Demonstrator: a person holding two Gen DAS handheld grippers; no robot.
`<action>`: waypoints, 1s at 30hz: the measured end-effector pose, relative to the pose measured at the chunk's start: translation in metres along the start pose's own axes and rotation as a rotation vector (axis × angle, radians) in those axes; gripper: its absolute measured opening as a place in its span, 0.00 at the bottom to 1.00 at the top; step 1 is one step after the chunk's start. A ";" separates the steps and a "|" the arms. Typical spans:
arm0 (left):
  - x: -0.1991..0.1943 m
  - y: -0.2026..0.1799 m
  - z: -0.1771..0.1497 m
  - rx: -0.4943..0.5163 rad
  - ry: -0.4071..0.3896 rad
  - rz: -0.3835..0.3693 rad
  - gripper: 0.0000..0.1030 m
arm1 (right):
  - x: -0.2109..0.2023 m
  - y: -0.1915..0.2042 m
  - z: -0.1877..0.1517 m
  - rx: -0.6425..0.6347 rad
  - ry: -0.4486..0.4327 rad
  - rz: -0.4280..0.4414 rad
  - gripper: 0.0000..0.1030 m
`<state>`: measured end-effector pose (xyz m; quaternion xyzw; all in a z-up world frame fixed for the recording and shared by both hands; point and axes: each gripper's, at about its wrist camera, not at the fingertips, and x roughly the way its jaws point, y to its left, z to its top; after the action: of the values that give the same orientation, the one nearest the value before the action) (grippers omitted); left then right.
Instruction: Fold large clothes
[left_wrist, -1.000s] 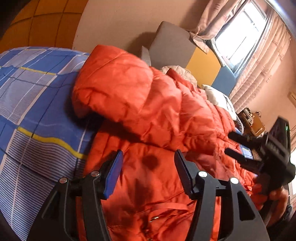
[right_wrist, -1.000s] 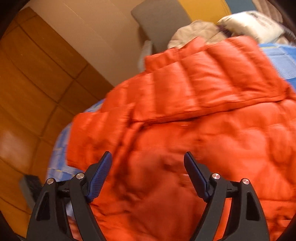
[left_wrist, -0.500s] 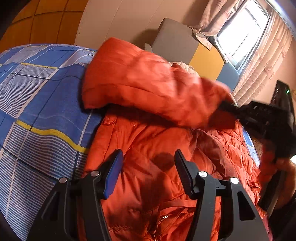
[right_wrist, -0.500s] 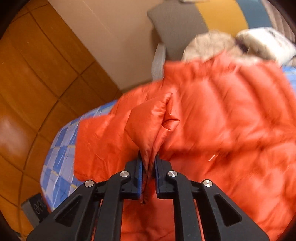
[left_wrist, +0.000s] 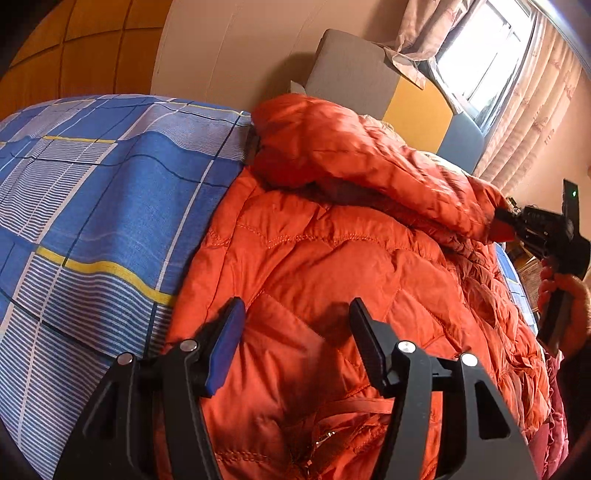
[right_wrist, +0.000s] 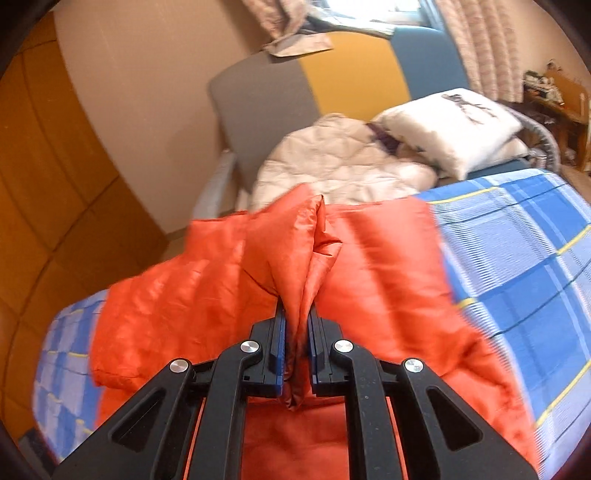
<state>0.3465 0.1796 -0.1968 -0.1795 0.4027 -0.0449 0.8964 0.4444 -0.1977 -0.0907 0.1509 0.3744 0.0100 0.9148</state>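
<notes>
Blue checked bed (left_wrist: 110, 206) carries our orange jacket (left_wrist: 332, 266), spread across it below a padded headboard (left_wrist: 354, 81) and curtained window (left_wrist: 476, 62). We judge a sleeve fold underway: right gripper (right_wrist: 296, 332) pinches the sleeve (right_wrist: 306, 251), which next needs laying flat; left gripper (left_wrist: 295, 343) hovers spread over the jacket

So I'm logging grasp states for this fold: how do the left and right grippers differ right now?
The left gripper has its jaws spread wide with nothing between them, while the right gripper is clamped on a pinch of the orange jacket. The left one hangs low over the jacket's body; the right one lifts a sleeve end off the blue checked bedsheet. Both are black with blue pads.
</notes>
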 end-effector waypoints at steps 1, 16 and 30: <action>0.001 0.000 0.001 0.004 0.004 0.003 0.57 | 0.003 -0.006 0.000 0.004 0.006 -0.017 0.09; -0.030 -0.016 0.061 0.008 -0.098 -0.008 0.62 | 0.013 -0.037 -0.010 0.039 0.037 -0.119 0.45; 0.024 -0.051 0.115 0.060 -0.088 -0.038 0.62 | 0.018 0.003 -0.001 -0.087 0.041 -0.074 0.45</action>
<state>0.4512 0.1598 -0.1252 -0.1620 0.3578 -0.0662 0.9173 0.4569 -0.1920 -0.1030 0.0966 0.3978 -0.0044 0.9124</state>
